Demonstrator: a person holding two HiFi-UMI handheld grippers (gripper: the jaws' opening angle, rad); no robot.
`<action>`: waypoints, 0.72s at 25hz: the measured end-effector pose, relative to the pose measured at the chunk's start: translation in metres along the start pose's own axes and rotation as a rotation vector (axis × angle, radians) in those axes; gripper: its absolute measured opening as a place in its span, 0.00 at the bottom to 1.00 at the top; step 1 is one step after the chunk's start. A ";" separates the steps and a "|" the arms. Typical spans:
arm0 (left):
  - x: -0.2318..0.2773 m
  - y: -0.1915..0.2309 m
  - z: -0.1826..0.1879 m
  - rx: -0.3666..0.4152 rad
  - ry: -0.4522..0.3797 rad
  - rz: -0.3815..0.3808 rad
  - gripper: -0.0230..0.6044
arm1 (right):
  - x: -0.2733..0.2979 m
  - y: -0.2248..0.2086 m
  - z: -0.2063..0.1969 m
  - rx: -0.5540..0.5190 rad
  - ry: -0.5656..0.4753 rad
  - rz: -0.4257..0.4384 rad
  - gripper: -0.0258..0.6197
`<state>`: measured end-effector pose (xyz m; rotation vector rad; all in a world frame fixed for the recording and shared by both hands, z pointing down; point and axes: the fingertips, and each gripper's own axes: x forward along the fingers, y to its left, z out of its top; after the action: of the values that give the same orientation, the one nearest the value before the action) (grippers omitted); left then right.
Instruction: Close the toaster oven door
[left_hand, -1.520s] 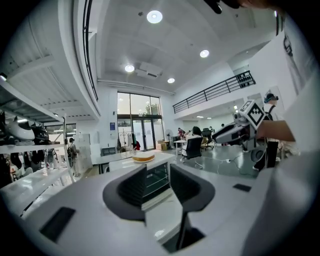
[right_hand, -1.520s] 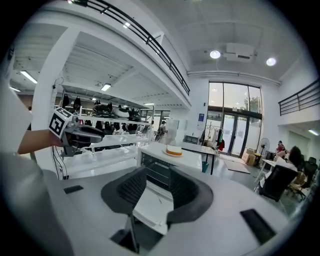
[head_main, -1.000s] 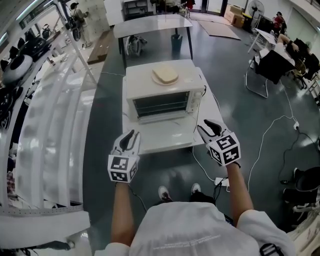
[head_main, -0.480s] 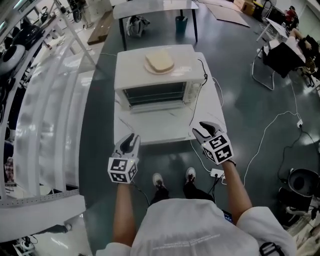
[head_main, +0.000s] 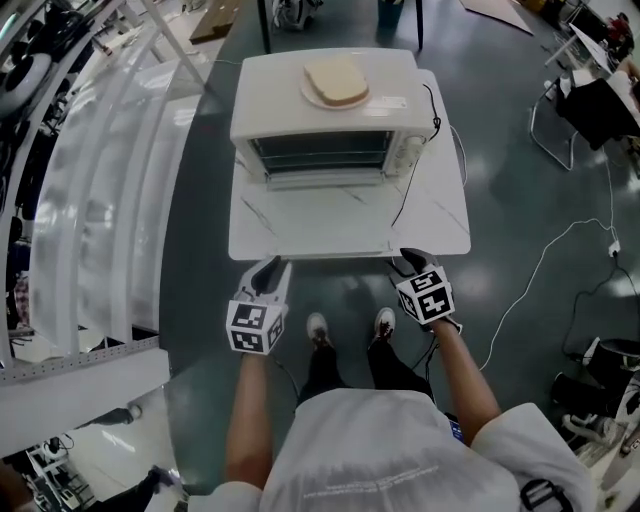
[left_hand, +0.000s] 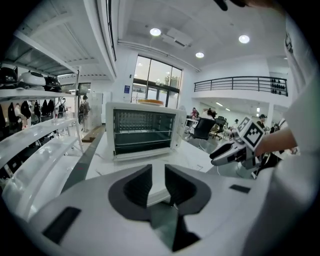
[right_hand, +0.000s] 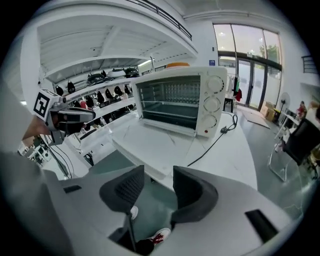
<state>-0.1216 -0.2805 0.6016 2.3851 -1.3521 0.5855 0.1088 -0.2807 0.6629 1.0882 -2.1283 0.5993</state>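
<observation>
A white toaster oven (head_main: 330, 120) stands at the far side of a white table (head_main: 440, 225). Its door (head_main: 320, 180) is down and the wire rack shows inside (left_hand: 142, 132) (right_hand: 175, 107). My left gripper (head_main: 268, 268) (left_hand: 158, 172) hangs at the table's near edge on the left, with a narrow gap between its jaws and nothing in it. Over the near right edge my right gripper (head_main: 410, 262) (right_hand: 158, 175) is open; its jaws have just been opening, with nothing between them. Both are well short of the oven.
A slice of bread on a plate (head_main: 337, 82) lies on top of the oven. The oven's black cable (head_main: 420, 170) runs across the table's right side. White shelving (head_main: 90, 200) lines the left. A chair (head_main: 590, 110) stands at the right. My shoes (head_main: 318, 328) show below the table edge.
Both grippers have sunk from above the table down to its near edge. The oven has slid up and grown in the head view.
</observation>
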 end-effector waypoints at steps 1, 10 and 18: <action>0.002 -0.001 -0.004 -0.005 0.007 -0.001 0.15 | 0.006 0.002 -0.007 0.016 0.013 0.010 0.31; 0.000 -0.008 -0.043 -0.039 0.059 0.010 0.15 | 0.055 0.008 -0.050 0.085 0.069 0.034 0.31; -0.007 -0.007 -0.074 -0.057 0.108 0.023 0.15 | 0.077 0.001 -0.049 0.154 0.015 0.009 0.31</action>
<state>-0.1324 -0.2369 0.6608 2.2617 -1.3340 0.6634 0.0917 -0.2888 0.7522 1.1528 -2.1031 0.7838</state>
